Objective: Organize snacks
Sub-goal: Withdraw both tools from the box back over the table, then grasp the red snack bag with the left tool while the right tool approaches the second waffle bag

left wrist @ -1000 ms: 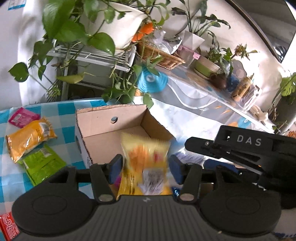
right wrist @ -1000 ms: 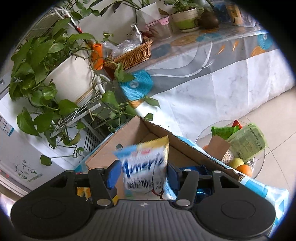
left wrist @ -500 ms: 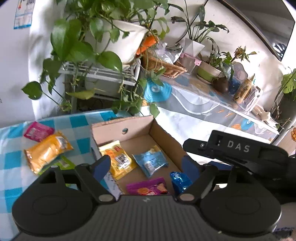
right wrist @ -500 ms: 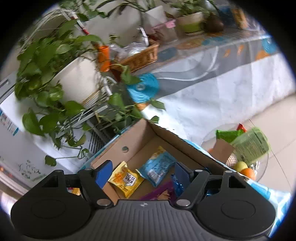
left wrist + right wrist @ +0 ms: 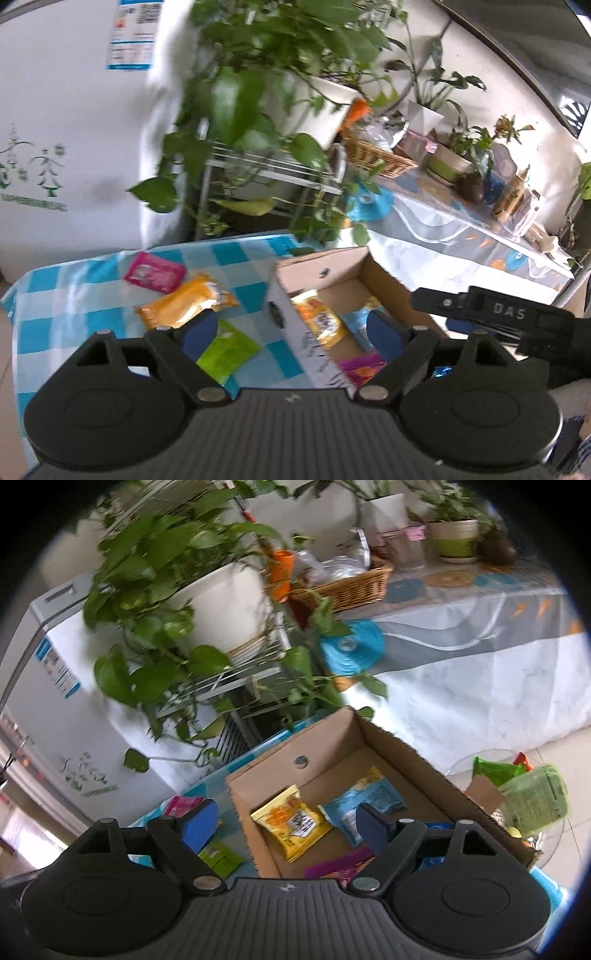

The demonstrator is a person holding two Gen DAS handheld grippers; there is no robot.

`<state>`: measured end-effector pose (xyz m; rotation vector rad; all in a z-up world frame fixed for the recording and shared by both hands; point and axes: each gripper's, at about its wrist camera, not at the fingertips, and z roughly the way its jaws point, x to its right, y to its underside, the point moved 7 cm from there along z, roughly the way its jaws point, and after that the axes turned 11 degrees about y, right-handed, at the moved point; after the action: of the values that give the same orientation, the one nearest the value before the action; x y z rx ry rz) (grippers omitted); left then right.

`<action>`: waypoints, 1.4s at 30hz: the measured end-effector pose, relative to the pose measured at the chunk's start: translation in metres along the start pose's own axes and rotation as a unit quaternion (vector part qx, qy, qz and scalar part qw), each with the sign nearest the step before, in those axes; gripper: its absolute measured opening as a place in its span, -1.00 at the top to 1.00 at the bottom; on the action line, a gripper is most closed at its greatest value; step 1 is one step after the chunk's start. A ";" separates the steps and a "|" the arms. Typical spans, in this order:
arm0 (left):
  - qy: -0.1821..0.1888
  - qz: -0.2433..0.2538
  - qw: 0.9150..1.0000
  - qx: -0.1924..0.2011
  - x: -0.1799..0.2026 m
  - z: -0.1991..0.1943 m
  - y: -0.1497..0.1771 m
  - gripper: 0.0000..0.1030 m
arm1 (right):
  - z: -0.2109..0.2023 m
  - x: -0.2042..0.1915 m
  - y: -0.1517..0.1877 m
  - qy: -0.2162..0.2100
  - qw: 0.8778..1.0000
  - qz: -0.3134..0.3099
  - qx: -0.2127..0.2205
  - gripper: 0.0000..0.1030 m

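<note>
A cardboard box (image 5: 384, 275) (image 5: 332, 738) sits on the blue-checked tablecloth (image 5: 74, 295). Inside lie a yellow snack packet (image 5: 291, 821) (image 5: 319, 317), a light blue packet (image 5: 365, 803), a purple packet (image 5: 340, 864) (image 5: 360, 369) and a dark blue one. Left of the box lie an orange packet (image 5: 184, 306), a pink packet (image 5: 153, 271) and a green packet (image 5: 225, 350). My left gripper (image 5: 291, 332) hangs above the box's left wall, its jaws opening with nothing between them. My right gripper (image 5: 286, 823) is over the box, jaws opening and empty; its black body (image 5: 491, 312) shows in the left wrist view.
A wire plant stand (image 5: 273, 173) with a big white pot (image 5: 218, 605) and trailing leaves stands behind the table. A long covered table (image 5: 461, 635) carries a wicker basket (image 5: 347, 587) and potted plants. A small glass table (image 5: 517, 794) with bags and fruit is at the right.
Both grippers let go of their packets: the yellow one and the light blue one now lie in the box. Both jaws widened. The left gripper drew back and leftward, showing more tablecloth.
</note>
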<state>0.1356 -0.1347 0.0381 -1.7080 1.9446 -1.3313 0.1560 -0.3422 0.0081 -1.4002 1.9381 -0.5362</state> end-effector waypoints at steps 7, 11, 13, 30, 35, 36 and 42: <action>-0.021 -0.007 1.000 -0.006 -0.043 -0.020 0.008 -0.72 | 0.002 -0.024 0.009 -0.023 0.999 -0.042 -0.009 -0.69; -0.032 -0.014 0.999 -0.014 -0.071 -0.029 0.018 -0.73 | 0.000 -0.047 0.020 -0.048 0.994 -0.093 -0.013 -0.70; -0.040 -0.025 0.999 -0.013 -0.085 -0.032 0.023 -0.74 | -0.002 -0.061 0.030 -0.067 0.990 -0.126 -0.020 -0.70; -0.007 0.041 0.995 -0.095 -0.097 -0.018 0.071 -0.76 | -0.013 -0.092 0.127 -0.077 0.961 -0.232 -0.131 -0.70; 0.023 0.105 0.986 -0.130 -0.080 -0.010 0.089 -0.76 | -0.016 -0.075 0.128 -0.064 0.969 -0.190 -0.142 -0.70; 0.027 0.126 0.982 -0.140 -0.075 -0.007 0.094 -0.76 | -0.016 -0.072 0.128 -0.066 0.972 -0.174 -0.147 -0.70; 0.044 0.225 0.957 -0.175 -0.051 0.008 0.120 -0.75 | -0.017 -0.066 0.125 -0.062 0.978 -0.137 -0.143 -0.70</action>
<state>0.0758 -0.1048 -0.0735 -1.2232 2.5442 -0.9514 0.0733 -0.2390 -0.0455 -1.8549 1.7824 -0.2907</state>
